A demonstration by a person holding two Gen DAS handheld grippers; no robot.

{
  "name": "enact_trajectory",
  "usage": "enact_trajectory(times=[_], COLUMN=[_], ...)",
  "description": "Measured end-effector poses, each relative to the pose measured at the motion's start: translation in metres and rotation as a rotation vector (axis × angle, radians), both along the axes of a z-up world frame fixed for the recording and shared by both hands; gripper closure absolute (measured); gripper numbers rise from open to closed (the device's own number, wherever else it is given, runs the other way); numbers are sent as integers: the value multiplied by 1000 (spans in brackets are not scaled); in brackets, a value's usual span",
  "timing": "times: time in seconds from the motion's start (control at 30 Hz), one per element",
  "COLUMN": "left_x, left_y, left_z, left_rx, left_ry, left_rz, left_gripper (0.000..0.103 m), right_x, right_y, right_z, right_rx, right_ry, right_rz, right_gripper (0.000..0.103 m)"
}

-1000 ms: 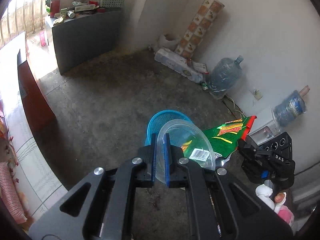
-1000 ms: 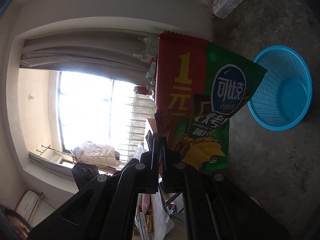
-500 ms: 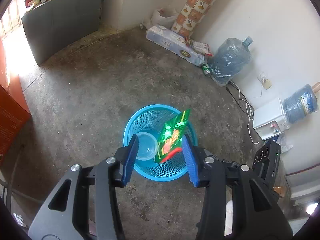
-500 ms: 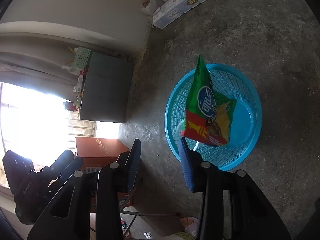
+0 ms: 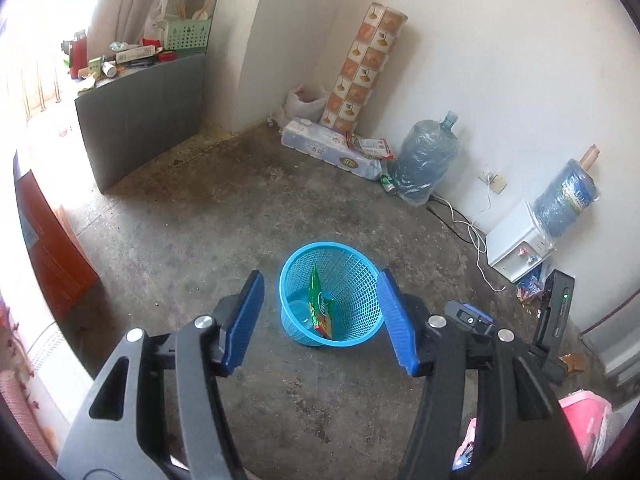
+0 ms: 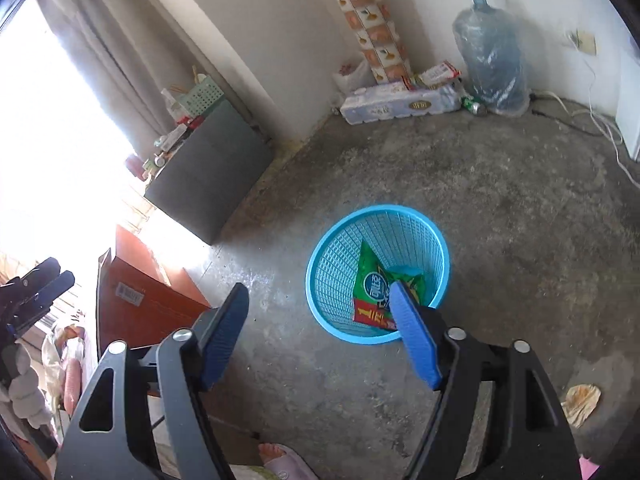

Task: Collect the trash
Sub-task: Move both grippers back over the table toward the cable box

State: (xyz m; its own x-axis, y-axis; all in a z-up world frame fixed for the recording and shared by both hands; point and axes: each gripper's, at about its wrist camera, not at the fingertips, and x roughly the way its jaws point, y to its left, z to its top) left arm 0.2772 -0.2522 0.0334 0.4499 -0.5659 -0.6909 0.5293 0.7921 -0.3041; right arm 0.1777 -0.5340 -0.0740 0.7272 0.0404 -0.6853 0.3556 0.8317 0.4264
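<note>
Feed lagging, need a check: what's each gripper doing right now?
Left gripper: open, empty, jaws just opened.
Right gripper: open, empty, jaws just opened.

**Open floor round the basket, clutter hugging the walls**

The blue basket (image 5: 330, 294) stands alone on the concrete floor (image 5: 224, 216), bare ground on every side of it, so the way down is open from any angle. Its mouth is unblocked, though a snack bag (image 5: 319, 307) leans upright inside and takes up part of the well. Along the far wall it gets crowded: a tissue pack (image 5: 330, 153), a tiled roll (image 5: 362, 62) and a wrapped water jug (image 5: 426, 162) line the corner. A white cable (image 5: 474, 232) trails across the floor toward the dispenser (image 5: 518, 246) on the right. A grey cabinet (image 5: 140, 114) and a red-brown box (image 5: 50, 260) close off the left.
</note>
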Motion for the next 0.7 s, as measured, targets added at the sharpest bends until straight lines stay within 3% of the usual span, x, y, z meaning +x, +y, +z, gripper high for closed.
enact_trajectory(times=[0.03, 0.13, 0.27, 0.37, 0.43, 0.53, 0.7], left_x=[-14, -54, -105, -140, -162, -193, -240], left_y=[15, 64, 141, 206, 248, 309, 382], left_z=[10, 28, 36, 40, 40, 37, 19], left_rx=[-6, -62, -104, -110, -113, -110, -66], left_ry=[-24, -53, -104, -154, -179, -204, -208], left_rz=[0, 31, 127, 253, 341, 487, 674], left_gripper=[45, 42, 41, 39, 36, 33, 32], right_x=[-8, -22, -23, -31, -39, -43, -34], right_y=[15, 59, 115, 161, 192, 234, 311], right_z=[19, 58, 84, 107, 121, 134, 132], right_rx=[-80, -301, -440, -508, -487, -380, -173], right_ry=[-34, -101, -117, -204, -284, -343, -309], right_rz=[3, 1, 103, 190, 265, 390, 649], right_gripper=[6, 6, 6, 6, 6, 6, 6])
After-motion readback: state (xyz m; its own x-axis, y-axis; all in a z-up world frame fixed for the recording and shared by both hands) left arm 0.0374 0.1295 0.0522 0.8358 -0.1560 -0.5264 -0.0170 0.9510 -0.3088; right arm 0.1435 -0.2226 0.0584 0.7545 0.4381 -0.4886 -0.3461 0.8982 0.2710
